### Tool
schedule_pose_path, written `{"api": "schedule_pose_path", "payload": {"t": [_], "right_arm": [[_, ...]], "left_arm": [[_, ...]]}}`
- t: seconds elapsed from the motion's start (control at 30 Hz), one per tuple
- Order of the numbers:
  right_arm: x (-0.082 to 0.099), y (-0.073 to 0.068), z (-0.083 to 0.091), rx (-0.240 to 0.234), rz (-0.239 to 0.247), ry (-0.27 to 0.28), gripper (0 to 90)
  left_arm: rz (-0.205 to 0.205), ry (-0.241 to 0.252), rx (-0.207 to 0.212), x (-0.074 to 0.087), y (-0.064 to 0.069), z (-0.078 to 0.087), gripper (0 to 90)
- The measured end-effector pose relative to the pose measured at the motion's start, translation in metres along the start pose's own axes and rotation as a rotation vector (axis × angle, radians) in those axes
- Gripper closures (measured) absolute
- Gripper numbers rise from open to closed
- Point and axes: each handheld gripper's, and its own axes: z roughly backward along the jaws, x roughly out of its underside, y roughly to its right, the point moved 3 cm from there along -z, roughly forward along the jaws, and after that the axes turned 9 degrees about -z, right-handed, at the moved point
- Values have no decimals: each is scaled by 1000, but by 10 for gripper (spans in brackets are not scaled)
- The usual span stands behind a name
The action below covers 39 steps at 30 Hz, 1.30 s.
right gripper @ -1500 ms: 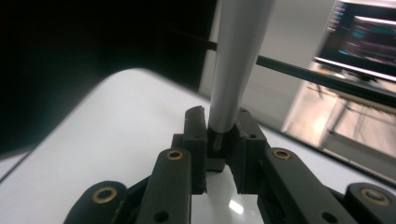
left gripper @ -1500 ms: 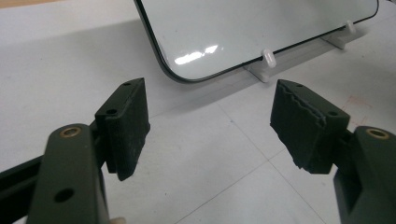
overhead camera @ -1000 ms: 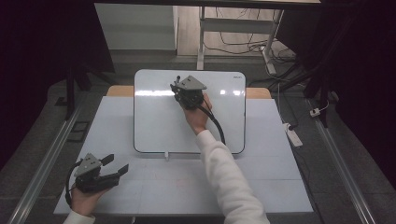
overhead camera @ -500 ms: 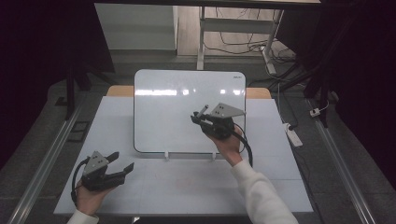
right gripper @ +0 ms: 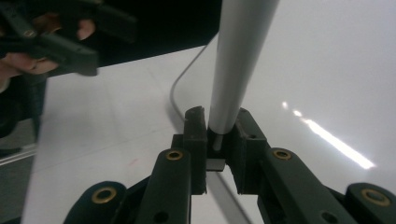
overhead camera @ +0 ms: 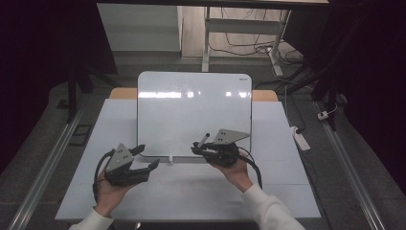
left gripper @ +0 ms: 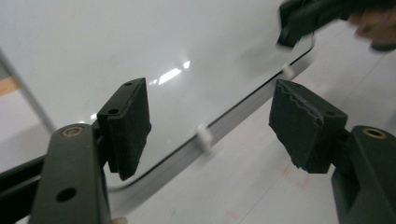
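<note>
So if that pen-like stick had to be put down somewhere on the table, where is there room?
The table is bare right of the whiteboard, and along the front edge between the two hands. It is crowded at the board's near edge, where the right gripper grips the marker and the open left gripper waits.

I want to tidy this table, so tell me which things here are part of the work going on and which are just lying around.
In use:
right gripper, shut on the marker
whiteboard
left gripper, open, near the board's bottom edge

Lying about:
power strip on the floor beside the table
cables on the floor behind
</note>
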Motion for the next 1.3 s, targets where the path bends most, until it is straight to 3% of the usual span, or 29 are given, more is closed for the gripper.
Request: {"api": "schedule_pose_path", "payload": {"t": [0.3, 0.47, 0.57, 0.67, 0.8, 0.9, 1.03, 1.17, 1.23, 1.3], "right_arm": [[17, -9, -10, -63, -22, -49, 779], [21, -11, -13, -89, -48, -59, 779], [22, -11, -13, -84, -58, -60, 779], [22, -11, -14, -87, -84, -54, 778], [24, -12, -16, -82, -95, -53, 778], [24, -13, -17, -78, -96, -53, 778], [25, -13, -18, -76, -105, -49, 777], [25, -16, -17, -78, -114, -39, 755], [25, -18, -14, -68, -109, -32, 674], [24, -19, -7, -45, -99, -20, 632]], "left_arm": [[-68, 46, 115, -41, 22, -28, 340], [-117, 66, 197, -56, 38, -43, 439], [-139, 64, 222, -60, 46, -53, 514], [-153, 59, 215, -62, 51, -61, 580], [-159, 53, 172, -62, 53, -68, 674], [-167, 58, 147, -62, 54, -69, 795], [-187, 53, 123, -62, 56, -69, 815], [-177, 46, 136, -64, 53, -65, 820], [-180, 46, 119, -67, 46, -59, 821], [-156, 55, 106, -72, 33, -51, 821]]}}
